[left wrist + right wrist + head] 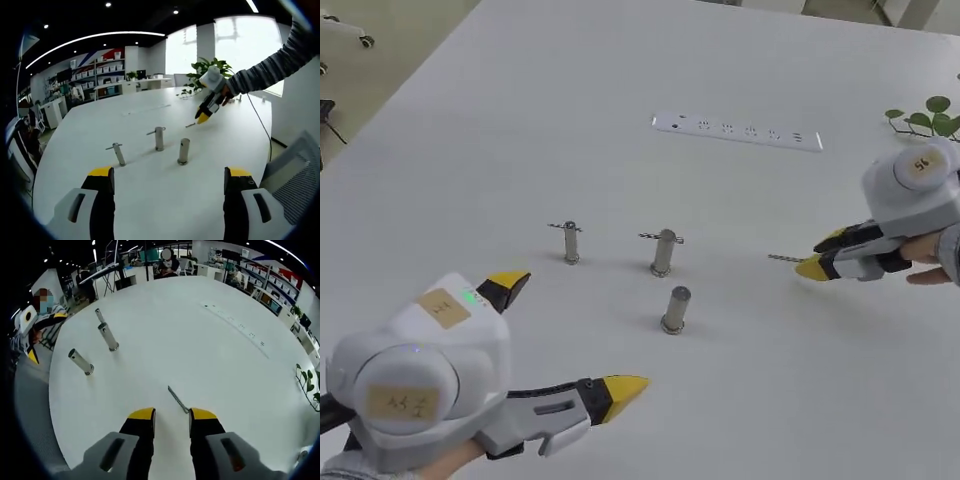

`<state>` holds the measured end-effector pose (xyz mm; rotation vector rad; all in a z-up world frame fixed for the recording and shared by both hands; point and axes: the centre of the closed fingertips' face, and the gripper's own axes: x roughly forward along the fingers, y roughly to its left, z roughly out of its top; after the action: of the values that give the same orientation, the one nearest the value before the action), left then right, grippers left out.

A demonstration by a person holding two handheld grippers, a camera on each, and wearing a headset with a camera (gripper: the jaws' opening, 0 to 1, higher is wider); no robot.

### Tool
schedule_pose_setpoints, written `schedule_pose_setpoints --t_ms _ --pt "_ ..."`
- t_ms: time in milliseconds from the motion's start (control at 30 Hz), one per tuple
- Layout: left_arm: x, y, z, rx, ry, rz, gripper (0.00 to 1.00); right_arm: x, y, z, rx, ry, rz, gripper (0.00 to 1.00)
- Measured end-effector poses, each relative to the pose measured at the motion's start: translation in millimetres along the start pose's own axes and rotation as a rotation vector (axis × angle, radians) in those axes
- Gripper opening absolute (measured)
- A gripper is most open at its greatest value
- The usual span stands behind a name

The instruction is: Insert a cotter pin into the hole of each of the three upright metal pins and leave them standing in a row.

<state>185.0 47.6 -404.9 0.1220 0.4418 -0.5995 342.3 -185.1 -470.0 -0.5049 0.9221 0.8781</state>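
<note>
**A:** Where is the cotter pin (pixel 178 398) for the third post?

**B:** In the right gripper (pixel 812 266). Its fingers are clamped on one end, and the free end points toward the bare pin (pixel 675 309). It is held well off to that pin's right.

**A:** How will it handle?

**B:** It looks like light, thin wire. I'd say it is stiff enough to push, but it could swivel or bend if it meets the hole crooked, so gripping it by the end suits. The bare pin seems a solid steel post on a small foot, so a sideways shove would likely tip it.

**A:** So steady it first?

**B:** Probably, low on the shaft. The left gripper (pixel 585 330) hovers near the bare pin's left with its fingers wide apart and holding nothing. One fitted pin (pixel 663 252) stands on the surface (pixel 450 150) just beyond the bare pin, and the other fitted pin (pixel 570 243) is beyond it and to the left.
</note>
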Motion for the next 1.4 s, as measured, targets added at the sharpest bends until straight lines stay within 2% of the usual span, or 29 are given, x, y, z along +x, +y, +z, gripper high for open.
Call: schedule_pose_setpoints --t_ms 67,300,400,533,667,800,867,1000,1100,1267,1400 --pt "1.2 -1.0 -0.9 0.003 0.005 -0.003 0.89 2.7 -2.5 0.4 -0.017 0.008 0.010 0.20" --pt "4.2 -2.0 -0.4 -0.008 0.007 -0.005 0.87 11.6 -11.0 -3.3 -0.118 0.088 0.051 0.15" --pt "5.2 -2.0 -1.0 -0.009 0.012 -0.005 0.87 14.7 -15.0 -4.8 -0.149 0.116 0.054 0.13" --pt "5.6 -1.5 -2.1 -0.012 0.015 -0.006 0.86 19.1 -16.3 -5.7 -0.163 0.133 0.068 0.11" --pt "5.6 -0.9 -2.9 -0.013 0.016 -0.007 0.85 21.3 -14.6 -8.8 -0.207 0.166 0.086 0.08" --pt "5.9 -1.1 -2.6 -0.013 0.014 -0.010 0.84 22.4 -18.0 -7.1 -0.228 0.175 0.075 0.00" --pt "6.4 -1.6 -2.7 -0.011 0.015 -0.012 0.84 24.9 -22.6 -7.1 -0.228 0.184 0.073 0.00" --pt "7.2 -3.9 -1.8 -0.008 0.013 -0.021 0.83 24.7 -20.0 -8.3 -0.278 0.209 0.063 0.00" --pt "7.3 -5.1 -2.0 -0.002 0.016 -0.029 0.82 24.1 -17.6 -8.6 -0.288 0.212 0.059 0.00" --pt "7.0 -5.3 -1.4 0.000 0.021 -0.040 0.80 21.7 -11.0 -6.7 -0.293 0.185 0.049 0.00" --pt "7.3 -6.8 0.4 -0.009 0.019 -0.052 0.79 16.1 0.0 2.0 -0.310 0.134 0.048 0.00"
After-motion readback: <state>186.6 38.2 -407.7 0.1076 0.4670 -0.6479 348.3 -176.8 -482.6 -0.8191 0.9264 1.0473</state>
